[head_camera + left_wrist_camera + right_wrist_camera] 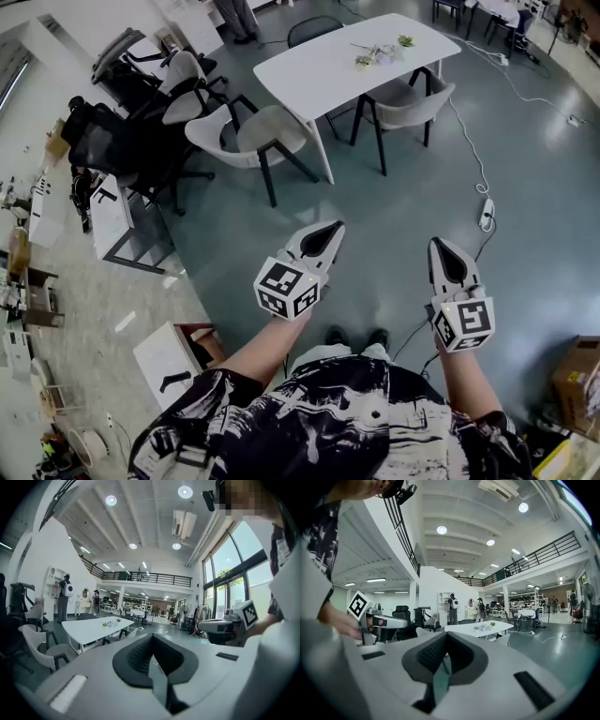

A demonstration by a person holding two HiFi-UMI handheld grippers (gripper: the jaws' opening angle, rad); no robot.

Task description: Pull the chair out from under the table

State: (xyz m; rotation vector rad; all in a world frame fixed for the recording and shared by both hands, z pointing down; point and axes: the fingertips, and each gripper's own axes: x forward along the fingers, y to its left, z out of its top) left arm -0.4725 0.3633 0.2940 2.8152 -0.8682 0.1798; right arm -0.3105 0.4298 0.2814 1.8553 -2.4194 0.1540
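Observation:
A white table (347,56) stands far ahead on the grey floor. A beige chair (253,141) sits at its near left end, partly tucked under, and a second beige chair (408,98) sits under its near right side. My left gripper (334,227) and right gripper (439,244) hover side by side over bare floor, well short of the chairs. Both are shut with nothing between the jaws. The left gripper view shows its closed tips (151,638) with the table (93,625) beyond. The right gripper view shows its closed tips (446,638) and the table (480,629).
Black office chairs (122,131) crowd the left, next to a white cabinet (112,220). A power strip (487,214) and its cable lie on the floor at right. A cardboard box (577,375) stands at lower right. A dark chair (314,28) stands behind the table.

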